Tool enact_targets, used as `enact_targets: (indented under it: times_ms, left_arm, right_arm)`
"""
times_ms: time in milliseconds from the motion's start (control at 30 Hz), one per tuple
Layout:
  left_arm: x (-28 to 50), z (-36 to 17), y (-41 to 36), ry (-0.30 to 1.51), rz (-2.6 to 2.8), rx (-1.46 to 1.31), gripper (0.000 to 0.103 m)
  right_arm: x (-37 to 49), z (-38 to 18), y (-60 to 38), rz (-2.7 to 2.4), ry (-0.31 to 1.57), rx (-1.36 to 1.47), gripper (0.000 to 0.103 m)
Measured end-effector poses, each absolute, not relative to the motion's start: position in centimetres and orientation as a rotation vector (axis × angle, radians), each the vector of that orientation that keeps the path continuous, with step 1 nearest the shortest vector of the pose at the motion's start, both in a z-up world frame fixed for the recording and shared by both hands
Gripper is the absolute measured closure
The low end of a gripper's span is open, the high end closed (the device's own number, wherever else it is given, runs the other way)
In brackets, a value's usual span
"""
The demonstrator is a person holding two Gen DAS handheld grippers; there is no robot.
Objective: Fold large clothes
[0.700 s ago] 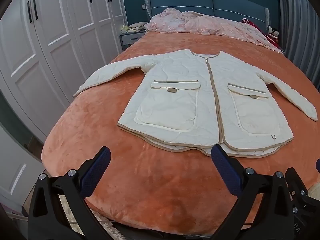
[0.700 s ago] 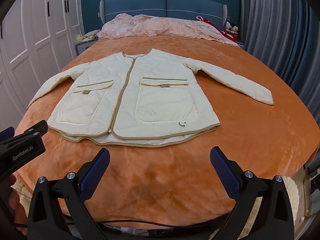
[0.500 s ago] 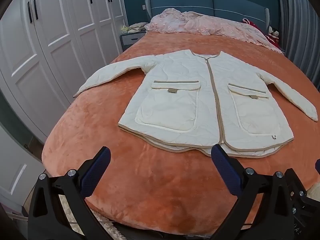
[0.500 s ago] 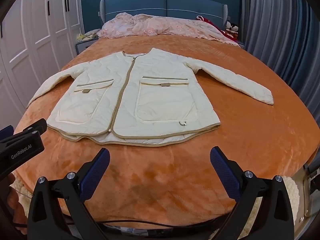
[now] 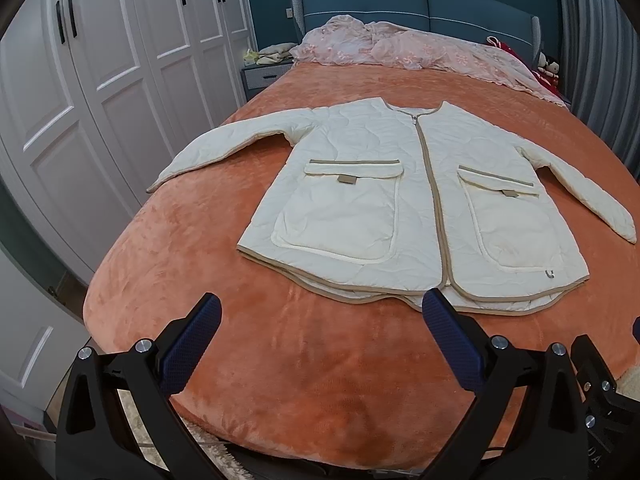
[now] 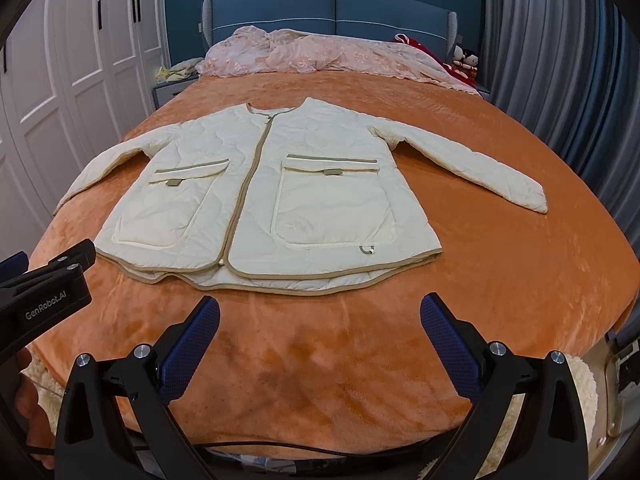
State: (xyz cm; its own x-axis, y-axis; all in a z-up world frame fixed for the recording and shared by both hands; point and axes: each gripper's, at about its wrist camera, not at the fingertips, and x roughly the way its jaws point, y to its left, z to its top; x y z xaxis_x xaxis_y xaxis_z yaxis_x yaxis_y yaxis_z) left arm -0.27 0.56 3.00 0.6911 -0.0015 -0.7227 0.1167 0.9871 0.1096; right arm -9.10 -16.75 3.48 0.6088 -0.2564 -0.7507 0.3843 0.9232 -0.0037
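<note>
A cream quilted jacket [image 5: 404, 200] with tan trim lies flat, face up and zipped, on the orange bedspread [image 5: 280, 340], sleeves spread to both sides. It also shows in the right wrist view [image 6: 264, 200]. My left gripper [image 5: 320, 344] is open and empty, held over the foot of the bed short of the jacket's hem. My right gripper [image 6: 320, 344] is open and empty, also short of the hem. The left gripper's body [image 6: 44, 300] shows at the left edge of the right wrist view.
White wardrobe doors [image 5: 100, 60] stand along the left. A pink quilt [image 5: 400, 44] is bunched at the blue headboard [image 5: 420, 4]. A nightstand [image 5: 264, 74] is beside the bed's head. Grey curtains [image 6: 560, 60] hang at the right.
Both views have crept slightly; the jacket sits a touch lower in the right wrist view. Both grippers stay open and empty.
</note>
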Motion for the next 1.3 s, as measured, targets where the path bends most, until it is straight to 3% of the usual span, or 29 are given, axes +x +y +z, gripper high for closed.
enact_targets:
  times_ms: [1300]
  left_arm:
    - [-0.43, 2.37, 0.74, 0.811, -0.067, 0.149, 0.005]
  right_arm:
    - [-9.19, 2.82, -16.54, -0.375, 0.856, 0.153, 0.005]
